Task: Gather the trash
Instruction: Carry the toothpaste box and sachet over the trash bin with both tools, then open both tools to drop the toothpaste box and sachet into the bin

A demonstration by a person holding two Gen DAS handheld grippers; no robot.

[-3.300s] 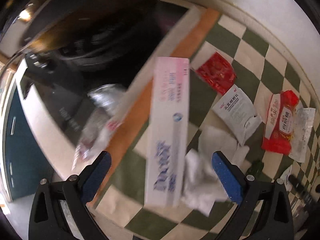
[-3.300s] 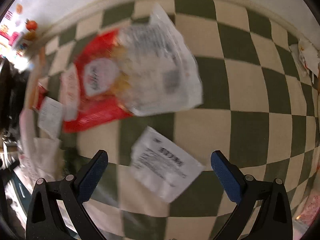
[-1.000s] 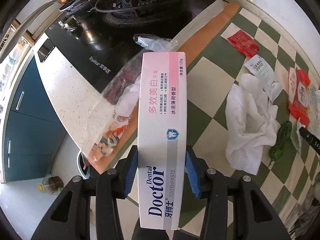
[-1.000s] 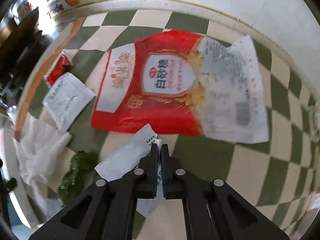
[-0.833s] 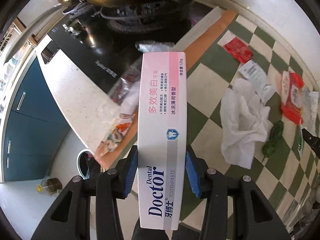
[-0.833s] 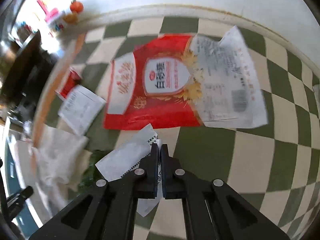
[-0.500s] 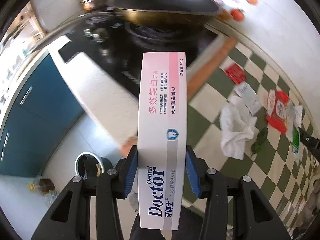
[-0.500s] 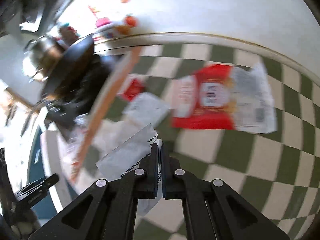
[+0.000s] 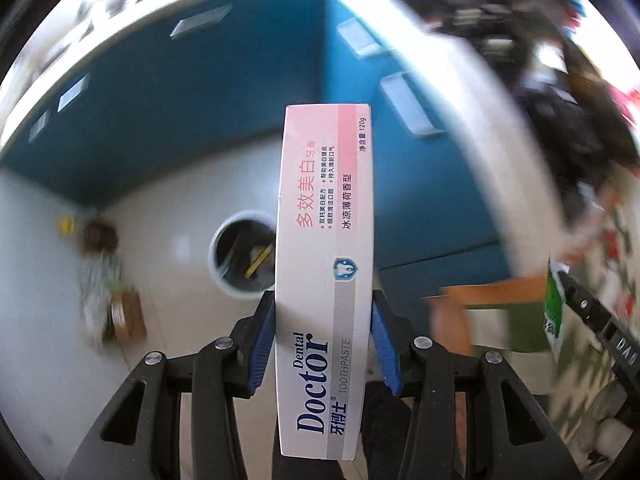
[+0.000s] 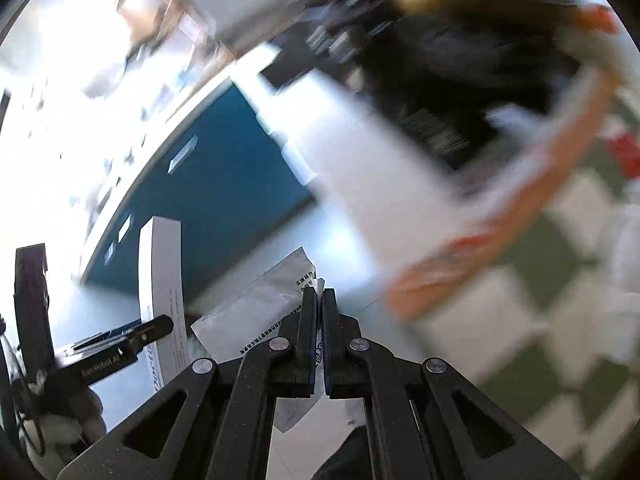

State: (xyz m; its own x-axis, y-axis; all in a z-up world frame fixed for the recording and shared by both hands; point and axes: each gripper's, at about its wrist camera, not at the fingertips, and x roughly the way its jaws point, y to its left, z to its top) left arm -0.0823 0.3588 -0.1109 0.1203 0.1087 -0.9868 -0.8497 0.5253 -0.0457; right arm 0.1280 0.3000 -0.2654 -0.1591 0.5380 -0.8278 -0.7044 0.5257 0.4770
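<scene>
My left gripper (image 9: 323,340) is shut on a white and pink toothpaste box (image 9: 325,264) and holds it in the air, out past the counter edge. A round white trash bin (image 9: 240,258) stands on the floor below, just left of the box. My right gripper (image 10: 319,320) is shut on a white printed wrapper (image 10: 260,312), also held off the counter. The toothpaste box (image 10: 162,280) and the left gripper (image 10: 120,344) show at the lower left of the right wrist view. The right gripper (image 9: 592,320) shows at the right edge of the left wrist view.
Blue cabinet fronts (image 9: 200,100) run under a white counter edge (image 9: 440,40). The black stove (image 10: 460,60) and the green checked cloth (image 10: 560,300) with leftover wrappers lie to the right. A bottle and a small box (image 9: 108,296) stand on the pale floor.
Both grippers have swung left off the checked counter with their loads. The left view now looks down at the floor and the trash bin instead of the stove and counter.
</scene>
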